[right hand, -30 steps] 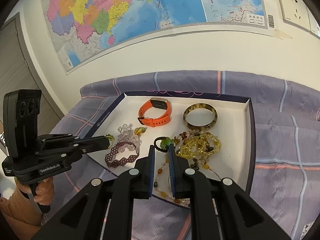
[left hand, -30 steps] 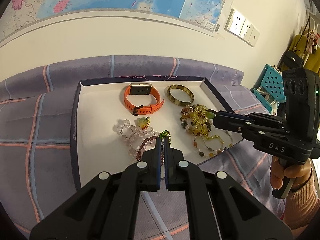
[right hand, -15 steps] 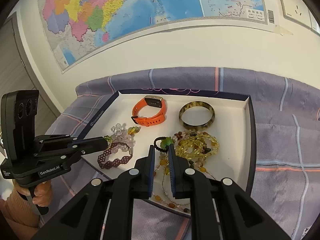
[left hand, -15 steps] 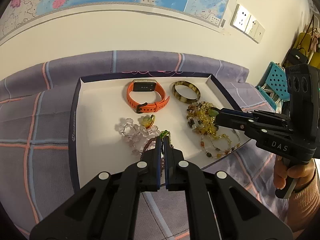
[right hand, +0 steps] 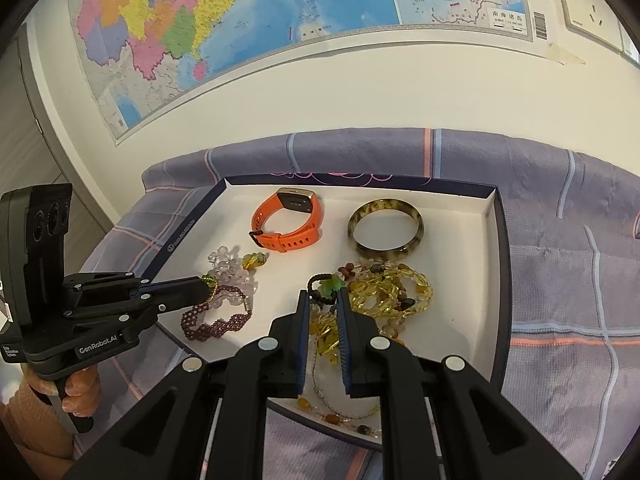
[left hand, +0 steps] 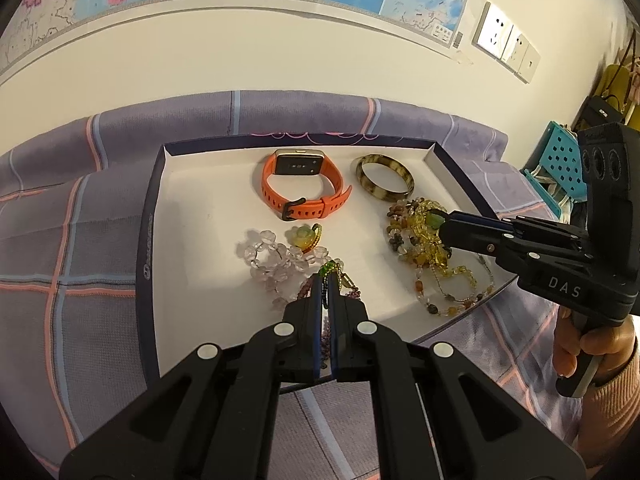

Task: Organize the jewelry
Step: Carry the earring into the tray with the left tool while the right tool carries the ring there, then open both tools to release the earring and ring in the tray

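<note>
Maroon beadwork is the place to start, at the left of the white tray on the checked purple cloth. The maroon bracelet lies along the tray's near-left edge, its length running left to right, just near of a clear bead bracelet. The left gripper comes in from the near-left side with its jaws pressed together. They appear to pinch the small green bead and gold chain at the bracelet's far end, so the rest of the band trails from the tips toward the near edge. Bare tray floor lies to the left of it, and I judge that to be the open way for this piece.

Further right and far, an orange watch sits clear of both tools. In the middle, the right gripper has its jaws drawn narrow, with only a slim gap. At its tips sits a black cord bracelet with a green charm; it looks held, though the contact itself is hard to see. That bracelet touches the yellow bead heap just to its right, and a long necklace trails from there to the near edge. Pulling right would likely drag the heap. Far of the heap lies a mottled bangle, with bare floor at its right.
</note>
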`<state>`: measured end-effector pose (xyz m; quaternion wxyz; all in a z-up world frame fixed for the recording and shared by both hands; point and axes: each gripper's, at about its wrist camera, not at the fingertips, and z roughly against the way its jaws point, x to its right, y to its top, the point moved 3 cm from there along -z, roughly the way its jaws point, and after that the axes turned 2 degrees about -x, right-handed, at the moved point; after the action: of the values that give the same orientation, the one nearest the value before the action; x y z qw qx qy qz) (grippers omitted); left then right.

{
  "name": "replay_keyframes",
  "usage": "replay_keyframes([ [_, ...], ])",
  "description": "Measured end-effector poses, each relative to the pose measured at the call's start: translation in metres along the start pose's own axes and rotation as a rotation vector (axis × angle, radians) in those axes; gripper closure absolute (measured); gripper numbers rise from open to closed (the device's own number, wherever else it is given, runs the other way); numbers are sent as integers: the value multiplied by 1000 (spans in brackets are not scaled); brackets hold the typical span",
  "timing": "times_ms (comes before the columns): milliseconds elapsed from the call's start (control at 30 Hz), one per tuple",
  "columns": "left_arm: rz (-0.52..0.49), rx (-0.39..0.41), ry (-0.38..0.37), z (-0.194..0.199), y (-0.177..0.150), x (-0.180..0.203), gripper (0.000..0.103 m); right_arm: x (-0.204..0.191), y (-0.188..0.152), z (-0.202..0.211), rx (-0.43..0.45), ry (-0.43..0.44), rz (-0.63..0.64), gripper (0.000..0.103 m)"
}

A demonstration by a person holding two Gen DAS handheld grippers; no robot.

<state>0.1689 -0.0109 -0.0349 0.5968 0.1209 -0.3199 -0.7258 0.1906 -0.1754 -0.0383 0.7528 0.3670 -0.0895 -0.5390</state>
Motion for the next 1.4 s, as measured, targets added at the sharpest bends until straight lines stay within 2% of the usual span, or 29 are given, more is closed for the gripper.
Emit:
replay_keyframes([
  [900, 9, -20, 36, -14, -1, -7, 99, 9, -1, -15, -37, -45, -9, 91],
  [1400, -2, -6, 49, -10, -4, -4, 87, 16, 3, -14, -34, -41, -38, 88],
])
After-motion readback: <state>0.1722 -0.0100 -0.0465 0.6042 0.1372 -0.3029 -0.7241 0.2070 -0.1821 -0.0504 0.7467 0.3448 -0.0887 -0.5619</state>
